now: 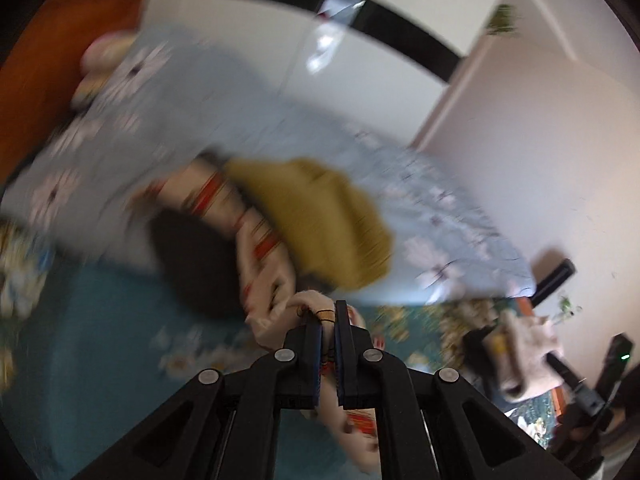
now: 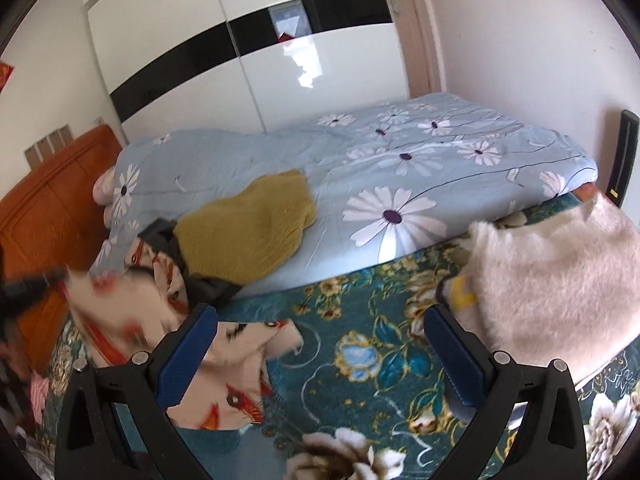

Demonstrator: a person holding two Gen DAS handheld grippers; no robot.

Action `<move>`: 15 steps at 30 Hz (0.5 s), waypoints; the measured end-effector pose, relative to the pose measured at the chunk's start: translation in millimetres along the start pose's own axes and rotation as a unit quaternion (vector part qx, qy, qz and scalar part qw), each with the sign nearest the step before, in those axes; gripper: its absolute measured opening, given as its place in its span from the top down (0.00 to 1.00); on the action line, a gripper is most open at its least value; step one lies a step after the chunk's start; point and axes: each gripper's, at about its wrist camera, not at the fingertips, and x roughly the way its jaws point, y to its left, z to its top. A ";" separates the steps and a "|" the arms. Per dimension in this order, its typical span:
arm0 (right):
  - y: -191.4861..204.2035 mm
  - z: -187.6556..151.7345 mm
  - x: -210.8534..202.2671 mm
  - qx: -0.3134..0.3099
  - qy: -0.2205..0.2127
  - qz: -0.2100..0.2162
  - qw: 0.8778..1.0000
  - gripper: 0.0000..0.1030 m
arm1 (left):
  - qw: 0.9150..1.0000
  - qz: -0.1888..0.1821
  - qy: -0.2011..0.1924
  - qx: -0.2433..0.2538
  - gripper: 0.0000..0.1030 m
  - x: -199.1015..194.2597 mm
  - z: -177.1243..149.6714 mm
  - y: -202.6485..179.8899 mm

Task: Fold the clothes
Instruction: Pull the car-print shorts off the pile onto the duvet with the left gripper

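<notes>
My left gripper is shut on a cream garment with red and black print, lifting it off the bed; the view is blurred by motion. The same garment lies partly on the teal floral bedspread in the right wrist view, by my right gripper's left finger. My right gripper is open and empty above the bedspread. A mustard knit sweater and a dark garment lie on the bed beyond. The left gripper shows blurred at the left edge.
A light blue daisy quilt covers the far side of the bed. A fluffy cream garment lies at the right. An orange wooden headboard stands at the left. A white wardrobe with a black band stands behind.
</notes>
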 end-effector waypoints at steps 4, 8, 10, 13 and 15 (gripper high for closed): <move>18.8 -8.5 5.7 -0.012 0.020 0.007 1.000 0.00 | 0.995 0.053 0.034 -0.074 0.95 1.4 -52.4 74.4; 33.7 -15.2 11.5 -0.025 0.035 0.004 0.999 0.00 | 0.985 0.084 0.024 -0.149 0.95 -24.7 -78.0 136.0; 40.5 -18.1 15.2 -0.029 0.043 0.003 0.999 0.00 | 0.981 0.098 0.020 -0.168 0.95 -31.5 -89.1 160.2; 51.6 -23.1 21.6 -0.035 0.055 0.006 0.998 0.00 | 0.982 0.086 0.030 -0.164 0.95 -31.0 -95.7 158.8; 58.8 -26.5 25.8 -0.040 0.062 0.009 0.997 0.00 | 0.986 0.063 0.036 -0.148 0.95 -28.7 -92.9 142.6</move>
